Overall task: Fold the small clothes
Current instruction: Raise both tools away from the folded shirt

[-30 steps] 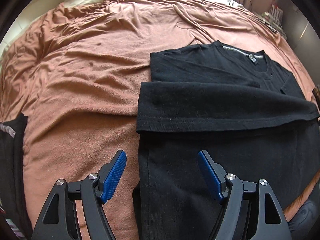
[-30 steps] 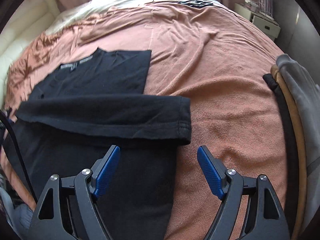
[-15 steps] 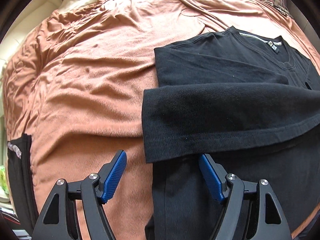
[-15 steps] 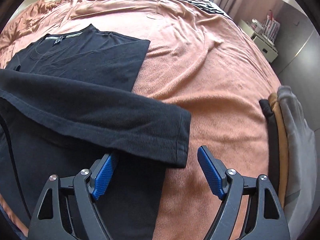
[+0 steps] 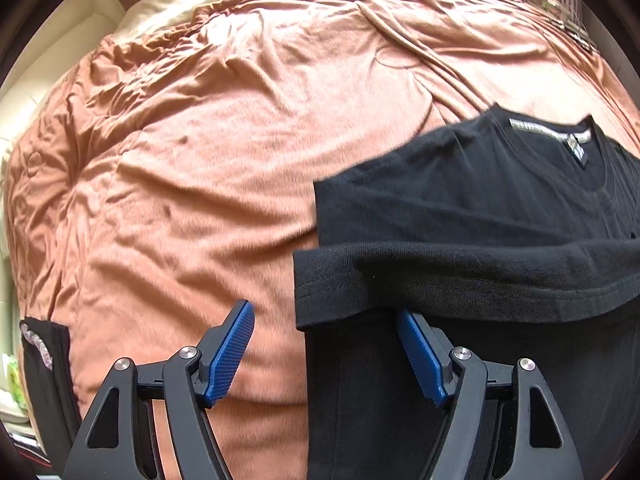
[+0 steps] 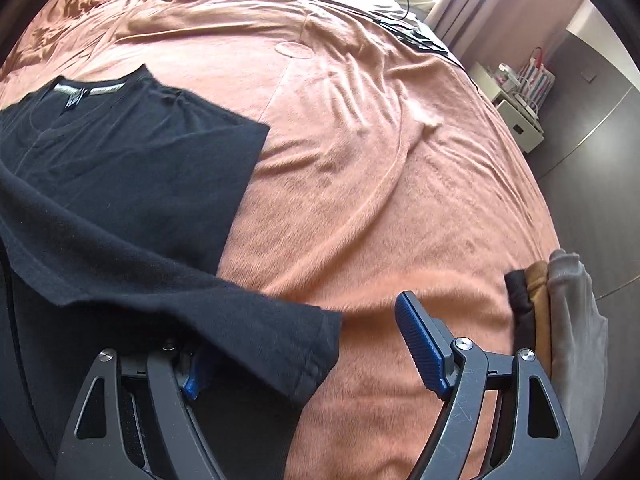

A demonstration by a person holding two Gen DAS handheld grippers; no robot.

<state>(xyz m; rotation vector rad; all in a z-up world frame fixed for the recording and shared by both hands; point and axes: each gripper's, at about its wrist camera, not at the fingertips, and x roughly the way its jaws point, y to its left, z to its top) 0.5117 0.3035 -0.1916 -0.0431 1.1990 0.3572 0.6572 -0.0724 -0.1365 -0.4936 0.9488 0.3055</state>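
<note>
While my L tongs [image 5: 324, 350] & R tongs [image 6: 304, 354] gape wide, empty, black tee [image 5: 480, 208] hem drapes over both inner fingers.

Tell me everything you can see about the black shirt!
The shirt is black, soft-looking knit cloth with a round neck and a grey label strip inside the collar. It lies flat on the orange blanket, sides already folded in so its edges run straight. Its bottom part is folded up over the middle, making a thick band with a stitched hem. One finger of the open left claw and one of the open right claw are tucked under that band's corners.
</note>
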